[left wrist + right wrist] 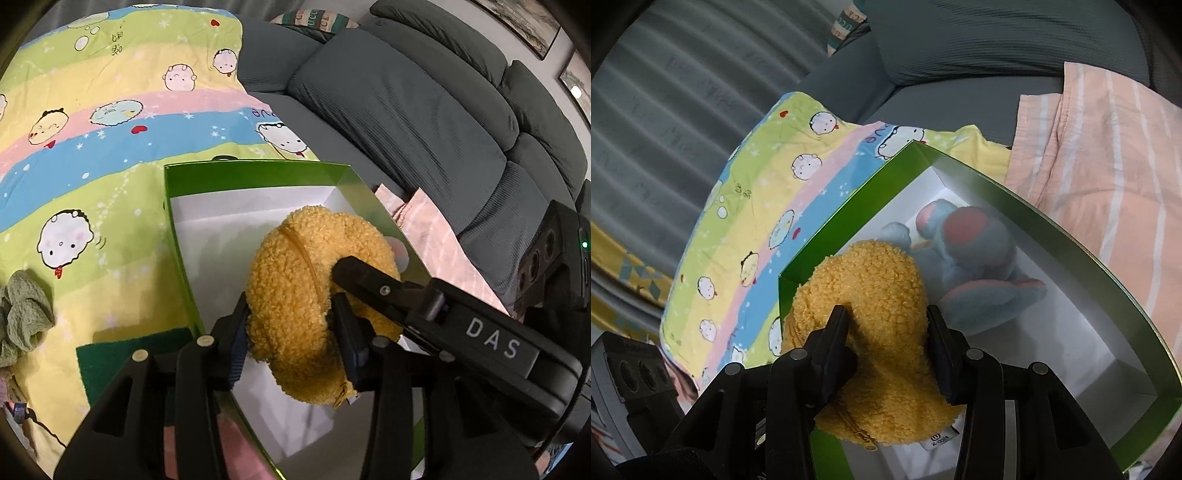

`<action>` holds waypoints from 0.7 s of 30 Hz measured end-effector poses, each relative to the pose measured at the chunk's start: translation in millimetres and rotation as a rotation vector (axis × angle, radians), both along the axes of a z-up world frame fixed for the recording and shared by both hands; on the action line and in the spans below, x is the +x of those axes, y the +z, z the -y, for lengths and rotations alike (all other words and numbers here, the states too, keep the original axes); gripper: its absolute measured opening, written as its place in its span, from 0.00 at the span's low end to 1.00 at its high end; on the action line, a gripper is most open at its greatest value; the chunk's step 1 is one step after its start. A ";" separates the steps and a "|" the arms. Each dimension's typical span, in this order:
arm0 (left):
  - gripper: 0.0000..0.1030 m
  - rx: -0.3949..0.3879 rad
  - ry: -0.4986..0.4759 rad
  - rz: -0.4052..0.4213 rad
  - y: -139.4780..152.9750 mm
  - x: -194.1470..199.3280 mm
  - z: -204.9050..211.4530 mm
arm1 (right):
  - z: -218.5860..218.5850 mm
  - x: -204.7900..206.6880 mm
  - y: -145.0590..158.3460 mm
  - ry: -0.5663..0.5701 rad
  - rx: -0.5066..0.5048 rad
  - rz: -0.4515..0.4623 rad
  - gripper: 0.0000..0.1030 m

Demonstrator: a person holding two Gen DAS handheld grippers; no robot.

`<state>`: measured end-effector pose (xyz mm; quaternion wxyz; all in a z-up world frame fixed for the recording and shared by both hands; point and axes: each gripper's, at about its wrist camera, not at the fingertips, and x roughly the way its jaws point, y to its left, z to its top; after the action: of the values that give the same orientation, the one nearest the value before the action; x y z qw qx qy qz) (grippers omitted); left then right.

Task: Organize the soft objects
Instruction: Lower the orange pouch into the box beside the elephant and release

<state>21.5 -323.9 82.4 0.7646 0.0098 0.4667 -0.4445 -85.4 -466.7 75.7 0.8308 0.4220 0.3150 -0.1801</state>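
A fluffy yellow pouch point(295, 295) with a zipper is held over the open green box point(255, 177), which has a white inside. My left gripper point(291, 332) is shut on the pouch. In the right wrist view my right gripper point(886, 332) is also shut on the same pouch point(882, 332), at the near corner of the green box point(1071, 243). The right gripper shows in the left wrist view point(369, 280), pressing into the pouch from the right. A blue and red plush toy point(967, 258) lies inside the box.
The box sits on a pastel cartoon blanket point(110, 129) on a grey sofa point(424, 110). A green knitted cloth point(22, 317) lies at the left. A pink striped cloth point(1108, 166) lies right of the box. A dark green patch point(136, 350) is near the box.
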 end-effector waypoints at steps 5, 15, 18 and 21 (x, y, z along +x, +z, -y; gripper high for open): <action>0.53 -0.003 0.002 0.007 1.6 -2.9 -5.2 | -1.9 0.3 3.5 -0.001 -0.040 -0.008 0.63; 0.81 -0.066 0.114 0.070 30.2 -16.7 -64.7 | -24.8 -12.0 36.6 -0.015 -0.179 0.067 0.85; 0.81 -0.091 0.182 0.067 36.0 -18.8 -100.9 | -32.3 -13.4 42.1 0.000 -0.184 0.088 0.85; 0.82 -0.101 0.272 0.084 41.0 -23.3 -141.1 | -46.4 -13.3 49.8 0.033 -0.206 0.106 0.85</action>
<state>-1.7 -182.8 123.4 0.8360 -0.0734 0.4085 -0.3590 -98.7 -420.3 125.5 0.8881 0.3381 0.2574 -0.1753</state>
